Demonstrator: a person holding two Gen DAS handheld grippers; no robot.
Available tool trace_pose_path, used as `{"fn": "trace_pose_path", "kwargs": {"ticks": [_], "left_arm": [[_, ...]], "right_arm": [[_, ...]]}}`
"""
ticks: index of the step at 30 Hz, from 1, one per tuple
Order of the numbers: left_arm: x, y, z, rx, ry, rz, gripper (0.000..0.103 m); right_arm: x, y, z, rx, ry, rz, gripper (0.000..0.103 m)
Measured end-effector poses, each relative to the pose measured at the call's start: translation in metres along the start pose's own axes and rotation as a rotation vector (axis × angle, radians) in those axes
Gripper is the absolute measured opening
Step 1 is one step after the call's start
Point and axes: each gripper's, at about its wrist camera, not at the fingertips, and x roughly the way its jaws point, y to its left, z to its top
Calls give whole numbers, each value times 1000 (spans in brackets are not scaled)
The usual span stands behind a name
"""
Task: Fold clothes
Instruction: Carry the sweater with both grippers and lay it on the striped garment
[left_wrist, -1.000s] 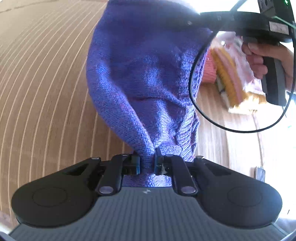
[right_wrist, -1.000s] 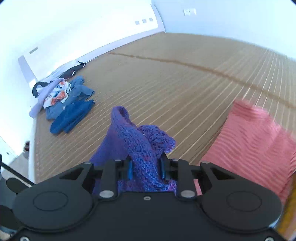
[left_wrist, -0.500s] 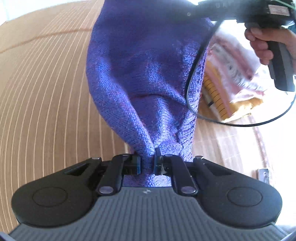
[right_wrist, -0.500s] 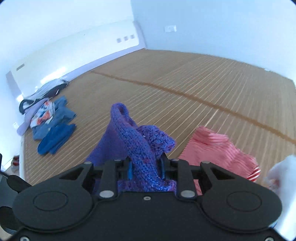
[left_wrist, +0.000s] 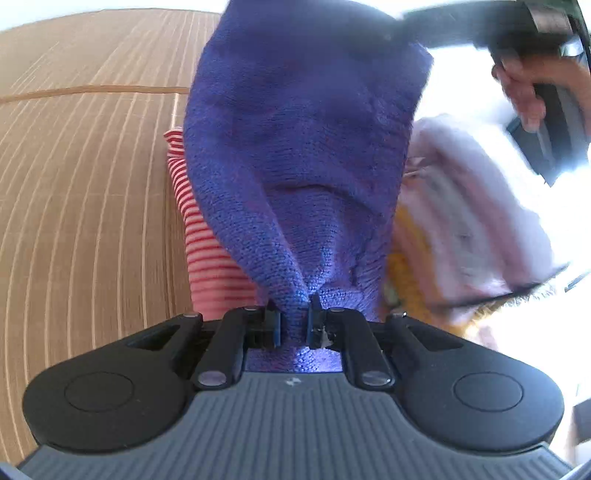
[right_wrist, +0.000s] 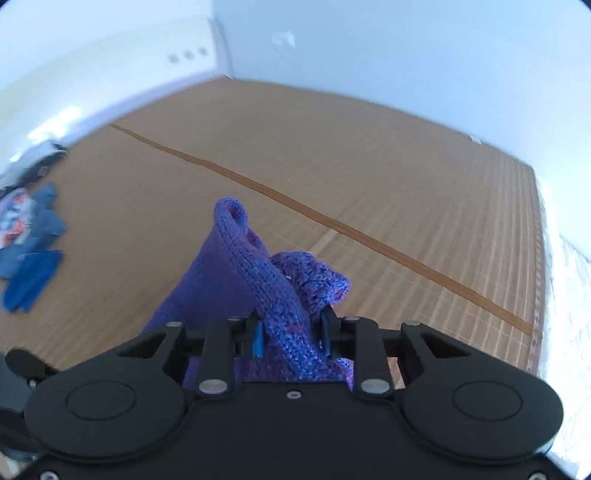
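Note:
A purple knit sweater (left_wrist: 299, 147) hangs in the air, stretched between both grippers. My left gripper (left_wrist: 294, 325) is shut on its lower edge. My right gripper (right_wrist: 291, 338) is shut on a bunched edge of the same sweater (right_wrist: 266, 280). In the left wrist view the right gripper's body and the hand holding it (left_wrist: 524, 85) show at the top right, blurred, at the sweater's far edge. The sweater hides much of what lies under it.
A red-and-white striped garment (left_wrist: 207, 251) lies on the straw mat floor (left_wrist: 74, 184) below the sweater. A stack of pale pink and yellow clothes (left_wrist: 465, 221) lies at the right. A pile of blue clothes (right_wrist: 29, 243) lies far left by the wall.
Both grippers have carried the sweater sideways over the striped garment and the pink and yellow stack. The right wrist view has swung right, so the blue pile slid to the left edge.

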Motion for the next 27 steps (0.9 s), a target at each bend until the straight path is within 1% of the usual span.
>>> {"fn": "trace_pose_path", "kwargs": {"ticks": [2,4,6,7,8,9,10,11,13,15,17,18,20,23,25,27], "left_arm": [[22,8,11,-12,9,12,14],[40,18,16,-16,42,33,17],[43,24,17,10,38,55,30],[36,27,14,25,34,56,42],[22,32,8,35,32,47,51],[10,37,2,35,39,38,55],[-2,42,-2,34,48,28,57],[-1,45,-11,33,64,25,58],[1,45,-18,61,95,52,58],[1,41,-26,122,121,84,58],[3,33,-33,164,128,103,58],[-4,33,-36,168,127,90,58],[2,25,-43,201,135,74,58],[5,12,-55,341,160,125,58],[12,6,-61,416,175,137,58],[15,4,-61,441,162,133,58]], "right_arm": [[38,-13,5,42,54,-21,29],[77,-22,6,68,120,-51,34],[93,-30,6,123,136,-98,36],[91,-35,7,172,116,-98,37],[83,-39,8,215,89,-87,46],[74,-42,8,248,65,-80,56],[64,-43,7,269,54,-74,58],[53,-42,6,282,51,-66,58],[29,-36,-2,316,48,-27,61],[6,-29,-12,370,46,21,76],[-10,-14,-25,373,55,49,77],[-16,0,-35,347,61,45,77],[-15,30,-55,253,93,15,77],[-4,82,-95,75,170,-22,76],[2,98,-122,-14,176,-64,75],[7,112,-148,-125,163,-125,74]]}}
